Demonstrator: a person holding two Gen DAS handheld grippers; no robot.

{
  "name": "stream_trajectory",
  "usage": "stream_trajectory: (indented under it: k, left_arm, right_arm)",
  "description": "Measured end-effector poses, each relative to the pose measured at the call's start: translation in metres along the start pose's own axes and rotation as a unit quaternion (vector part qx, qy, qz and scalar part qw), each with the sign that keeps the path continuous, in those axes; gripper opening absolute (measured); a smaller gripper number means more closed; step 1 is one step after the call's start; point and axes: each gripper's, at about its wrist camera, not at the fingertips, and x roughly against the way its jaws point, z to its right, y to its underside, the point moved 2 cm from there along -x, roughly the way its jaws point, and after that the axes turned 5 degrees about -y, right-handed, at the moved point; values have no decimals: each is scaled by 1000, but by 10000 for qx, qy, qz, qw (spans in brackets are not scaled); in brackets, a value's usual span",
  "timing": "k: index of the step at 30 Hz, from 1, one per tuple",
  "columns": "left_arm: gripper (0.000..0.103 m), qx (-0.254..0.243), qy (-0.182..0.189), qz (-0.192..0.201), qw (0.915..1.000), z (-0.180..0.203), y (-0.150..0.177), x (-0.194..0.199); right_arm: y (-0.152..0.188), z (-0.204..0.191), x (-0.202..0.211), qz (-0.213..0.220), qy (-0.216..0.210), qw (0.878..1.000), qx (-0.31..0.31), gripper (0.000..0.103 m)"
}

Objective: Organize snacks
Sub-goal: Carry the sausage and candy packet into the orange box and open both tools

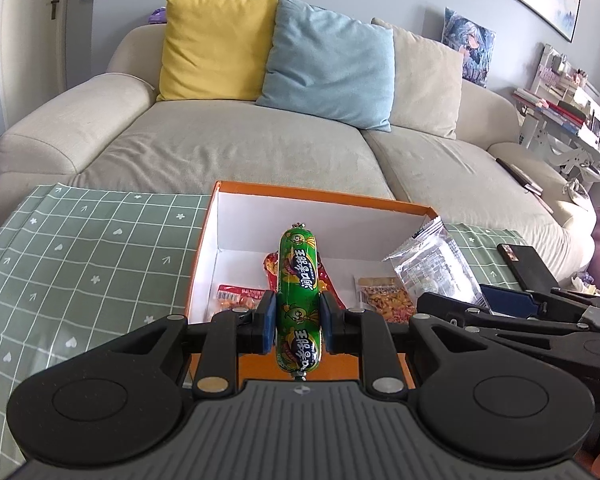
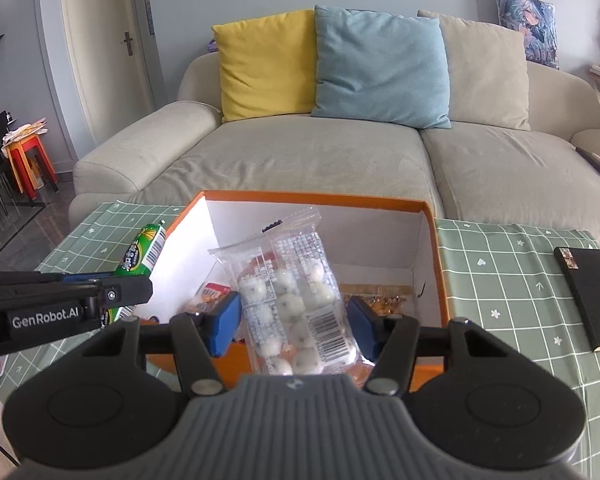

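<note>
My left gripper [image 1: 298,322] is shut on a green sausage stick [image 1: 299,280], held upright above the near edge of the orange box [image 1: 324,194]. My right gripper [image 2: 296,322] is shut on a clear bag of white candies [image 2: 296,300], held over the same orange box [image 2: 316,197]. The bag also shows at the right in the left wrist view [image 1: 432,264]. The sausage shows at the left in the right wrist view [image 2: 142,254]. Inside the box lie a red snack pack [image 1: 236,296], a red sausage [image 1: 272,266] and a brown snack pack [image 1: 384,298].
The box stands on a table with a green checked cloth [image 1: 80,260]. A black flat box [image 2: 590,296] lies on the cloth to the right. A beige sofa [image 1: 240,148] with yellow, blue and beige cushions stands behind the table.
</note>
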Motion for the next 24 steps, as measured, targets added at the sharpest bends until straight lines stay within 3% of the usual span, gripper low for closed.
stream_trajectory:
  k: [8, 24]
  left_arm:
    - [24, -245, -22, -185, 9995, 8, -12, -39]
    - [24, -692, -388, -1009, 9917, 13, -4, -102]
  right_arm:
    - [-15, 8, -43, -185, 217, 9995, 112, 56]
    - [-8, 18, -113, -880, 492, 9939, 440, 54]
